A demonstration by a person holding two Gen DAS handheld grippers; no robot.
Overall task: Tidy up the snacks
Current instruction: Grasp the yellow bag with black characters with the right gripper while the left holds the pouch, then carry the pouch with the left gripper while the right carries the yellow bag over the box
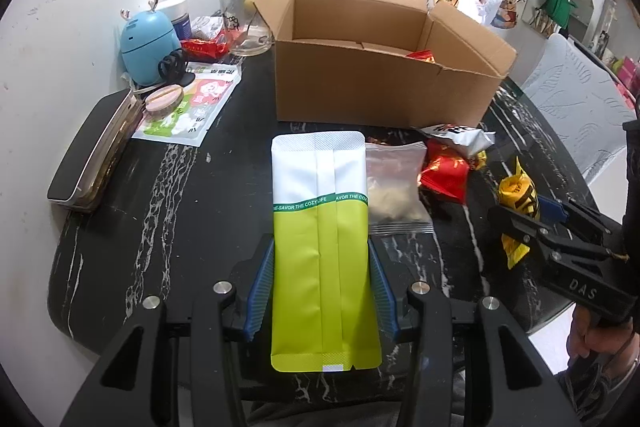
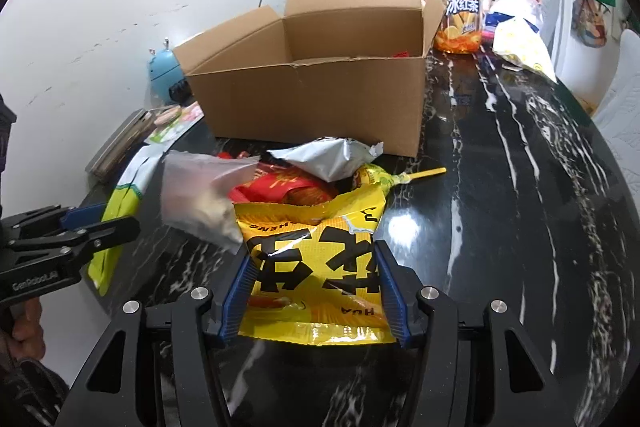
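Note:
My left gripper (image 1: 322,291) is shut on a green-and-white pouch (image 1: 320,227), with the blue pads pressed against its long edges just above the black marble table (image 1: 168,211). My right gripper (image 2: 316,287) is shut on a crinkled yellow snack bag (image 2: 316,267) with black lettering. The left wrist view also shows that right gripper (image 1: 520,215) and its yellow bag (image 1: 514,191) at the right. An open cardboard box (image 1: 380,87) stands behind both grippers with a red pack inside. A clear bag of beige bits (image 1: 396,187), a red packet (image 1: 444,175) and a silver-white bag (image 1: 460,137) lie between the grippers and the box.
At the left stand a blue humidifier (image 1: 148,43) and a glass jar (image 1: 244,23), with a flat printed pouch (image 1: 192,103) and a dark flat device (image 1: 92,151) lying near them. An orange drink bottle (image 2: 458,15) and bags sit right of the box. A white chair (image 1: 580,107) stands beyond the table's right edge.

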